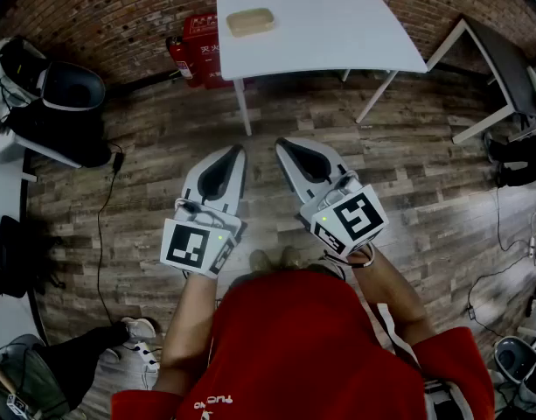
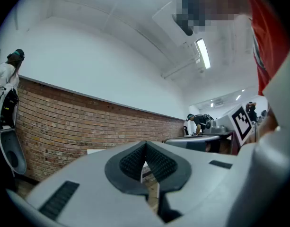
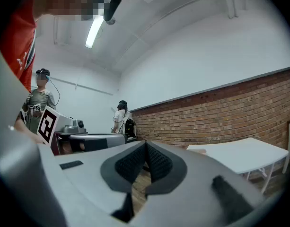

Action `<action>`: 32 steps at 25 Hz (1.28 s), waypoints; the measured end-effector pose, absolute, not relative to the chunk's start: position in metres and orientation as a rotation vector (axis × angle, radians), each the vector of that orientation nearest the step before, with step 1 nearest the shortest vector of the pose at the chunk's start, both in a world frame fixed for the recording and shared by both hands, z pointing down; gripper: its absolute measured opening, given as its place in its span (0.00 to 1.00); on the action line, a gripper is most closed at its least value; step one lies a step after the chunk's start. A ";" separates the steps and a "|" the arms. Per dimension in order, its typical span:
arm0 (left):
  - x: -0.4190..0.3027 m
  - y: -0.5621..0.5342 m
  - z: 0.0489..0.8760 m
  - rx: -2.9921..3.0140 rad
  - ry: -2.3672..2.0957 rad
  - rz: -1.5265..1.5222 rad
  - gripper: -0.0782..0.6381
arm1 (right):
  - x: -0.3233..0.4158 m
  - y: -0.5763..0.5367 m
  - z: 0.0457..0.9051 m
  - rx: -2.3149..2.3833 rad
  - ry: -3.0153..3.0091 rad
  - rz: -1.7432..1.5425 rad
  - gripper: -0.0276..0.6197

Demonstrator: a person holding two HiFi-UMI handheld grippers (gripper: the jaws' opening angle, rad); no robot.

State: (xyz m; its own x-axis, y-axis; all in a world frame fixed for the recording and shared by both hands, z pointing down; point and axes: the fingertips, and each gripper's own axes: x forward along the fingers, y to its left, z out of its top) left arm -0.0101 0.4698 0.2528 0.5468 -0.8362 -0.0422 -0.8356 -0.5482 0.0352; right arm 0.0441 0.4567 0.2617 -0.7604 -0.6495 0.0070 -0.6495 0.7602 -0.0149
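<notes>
We hold both grippers side by side over the wooden plank floor [image 1: 163,147], low in front of our red top, and each one points toward the white table [image 1: 337,33] ahead. The left gripper [image 1: 239,150] has its jaws brought together: in the left gripper view [image 2: 145,144] the ribbed dark pads meet at the tip and nothing sits between them. The right gripper [image 1: 281,143] is the same, and in the right gripper view [image 3: 145,144] its pads press against each other with nothing in them. The two grippers are near one another but do not touch, and both are well apart from the table.

A tan block [image 1: 250,22] lies flat on the table close to its left edge, about midway between the near and far edges, and nothing else lies on the table. We cannot tell what the block is made of.

Beyond the table's left edge a red fire extinguisher [image 1: 178,58] and a red box [image 1: 203,52] stand against the brick wall [image 1: 119,16]. A black chair [image 1: 66,94] stands at the left, and a second table [image 1: 499,55] at the right.
</notes>
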 end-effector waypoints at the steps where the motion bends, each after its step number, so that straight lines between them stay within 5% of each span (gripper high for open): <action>1: -0.010 0.469 0.253 2.752 -1.489 -0.084 0.13 | 0.044 0.456 0.261 1.086 -2.945 0.022 0.09; 32: 0.023 0.381 0.253 2.699 -1.612 -0.096 0.13 | 0.102 0.372 0.265 0.993 -3.024 0.067 0.09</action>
